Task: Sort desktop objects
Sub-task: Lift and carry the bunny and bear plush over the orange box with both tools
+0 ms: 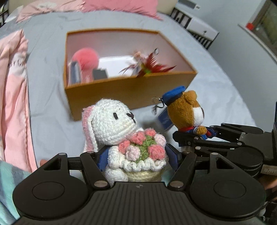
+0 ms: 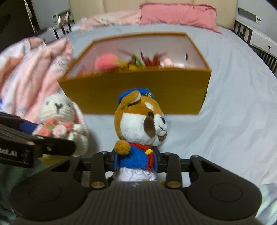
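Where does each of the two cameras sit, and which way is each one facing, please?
Left wrist: sits on the left gripper, looking down along its fingers at the crochet rabbit between them; the right gripper shows at right.
Right wrist: sits on the right gripper, facing the sailor bear plush it clamps; the left gripper shows at left.
Shared: both toys, the orange box beyond them, the grey bedsheet and pink pillows.
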The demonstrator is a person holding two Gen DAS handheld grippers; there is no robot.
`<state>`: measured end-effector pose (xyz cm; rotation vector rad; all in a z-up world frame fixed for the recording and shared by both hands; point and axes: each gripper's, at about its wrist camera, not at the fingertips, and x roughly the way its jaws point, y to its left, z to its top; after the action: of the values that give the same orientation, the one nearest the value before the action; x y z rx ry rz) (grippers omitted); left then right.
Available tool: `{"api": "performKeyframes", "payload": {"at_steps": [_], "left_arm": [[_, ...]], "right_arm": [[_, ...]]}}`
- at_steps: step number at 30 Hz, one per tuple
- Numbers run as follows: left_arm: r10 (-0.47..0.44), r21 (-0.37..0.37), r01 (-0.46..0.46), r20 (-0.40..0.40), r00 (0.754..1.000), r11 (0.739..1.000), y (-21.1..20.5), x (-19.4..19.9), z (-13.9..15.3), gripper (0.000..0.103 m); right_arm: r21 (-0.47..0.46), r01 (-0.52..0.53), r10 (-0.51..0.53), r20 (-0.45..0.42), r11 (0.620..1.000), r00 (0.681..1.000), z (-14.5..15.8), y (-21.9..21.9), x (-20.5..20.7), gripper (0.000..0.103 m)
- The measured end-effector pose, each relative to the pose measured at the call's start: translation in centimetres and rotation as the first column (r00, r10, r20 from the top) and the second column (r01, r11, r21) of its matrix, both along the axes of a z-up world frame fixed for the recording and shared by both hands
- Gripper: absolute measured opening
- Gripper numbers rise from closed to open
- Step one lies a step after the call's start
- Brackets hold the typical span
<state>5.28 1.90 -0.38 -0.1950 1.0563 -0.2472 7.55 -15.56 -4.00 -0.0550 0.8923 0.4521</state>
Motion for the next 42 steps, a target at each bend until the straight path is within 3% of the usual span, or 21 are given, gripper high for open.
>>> {"api": "performKeyframes", "payload": {"at_steps": [12,19,24,31,35,42], "left_arm": [[-0.017,-0.08,0.032,0.171,0.985,0.996,1.2,2.8,6.8,0.078],[0.016,-0.099,0.007,0.228,0.973,0.995,4.0,6.3,8.9,0.078],[0.062,-0.103,-0.036,0.26,0.964,0.994,6.8,9.4,9.9,0.077],[0.037,-0.121,-0.012,0.211,0.977,0.993,7.5,14.7,6.8,0.077],[0.011,-0.121,0.007,0.149,0.989,0.993,6.8,17.5,3.7,0.077],[-0.066,0.011,0.065,0.075,0.995,0.998,4.5,20.6,-0.1,0.078]], "right_arm": [[0.157,-0.078,0.051,0.169,0.985,0.984,9.1,0.3,1.9,0.037],[0.164,-0.128,0.083,0.256,0.978,0.963,11.8,2.3,4.8,0.037],[0.208,-0.138,0.079,0.27,0.968,0.96,12.9,3.6,8.3,0.037],[0.206,-0.115,0.072,0.207,0.972,0.976,10.5,5.7,13.9,0.037],[0.214,-0.05,0.026,0.111,0.976,0.993,7.7,5.3,17.8,0.037],[0.21,0.018,-0.008,-0.047,0.978,0.999,3.7,5.0,23.1,0.038]]}}
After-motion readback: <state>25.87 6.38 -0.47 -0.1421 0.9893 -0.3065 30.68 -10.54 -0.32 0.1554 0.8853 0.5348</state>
